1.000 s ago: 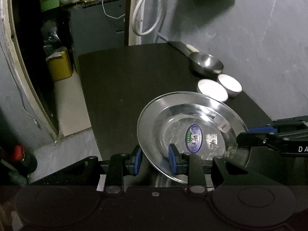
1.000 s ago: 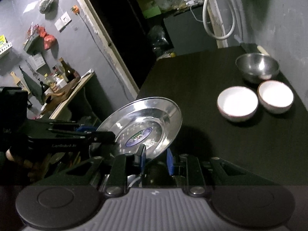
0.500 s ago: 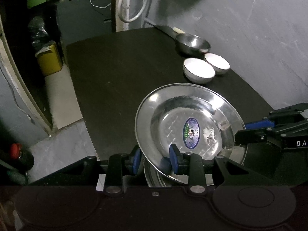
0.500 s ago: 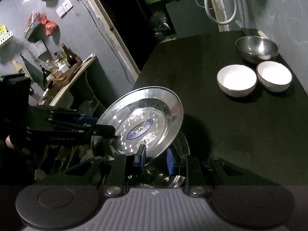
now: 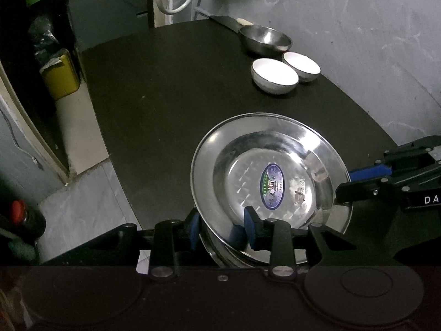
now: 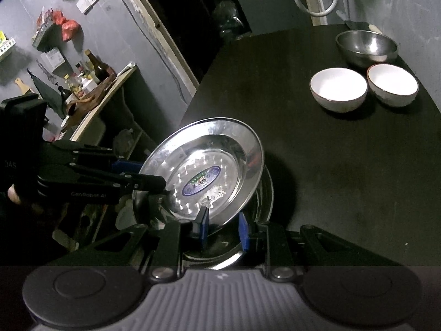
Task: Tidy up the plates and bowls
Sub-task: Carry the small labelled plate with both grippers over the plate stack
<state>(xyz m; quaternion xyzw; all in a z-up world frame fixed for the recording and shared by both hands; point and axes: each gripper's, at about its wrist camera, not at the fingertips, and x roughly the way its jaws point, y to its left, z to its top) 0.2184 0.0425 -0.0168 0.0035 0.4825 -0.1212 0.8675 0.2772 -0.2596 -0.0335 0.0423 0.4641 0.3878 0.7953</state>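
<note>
1. Left wrist view: left gripper (image 5: 220, 227) straddles the steel plate (image 5: 271, 171) rim, jaws opening (pads apparently slack).
2. Right gripper (image 6: 222, 229) pinches the opposite rim; lower plate (image 6: 259, 234) lies directly beneath.

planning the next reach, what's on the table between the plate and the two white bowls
Nothing: in both wrist views bare dark table separates the tilted steel plate from the white bowls.

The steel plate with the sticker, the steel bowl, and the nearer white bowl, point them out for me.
Steel plate (image 5: 248, 165): left wrist view, inner slope above the sticker.
Steel bowl (image 5: 264, 37): left wrist view, inside of the bowl.
Nearer white bowl (image 5: 274, 73): left wrist view, white interior.
</note>
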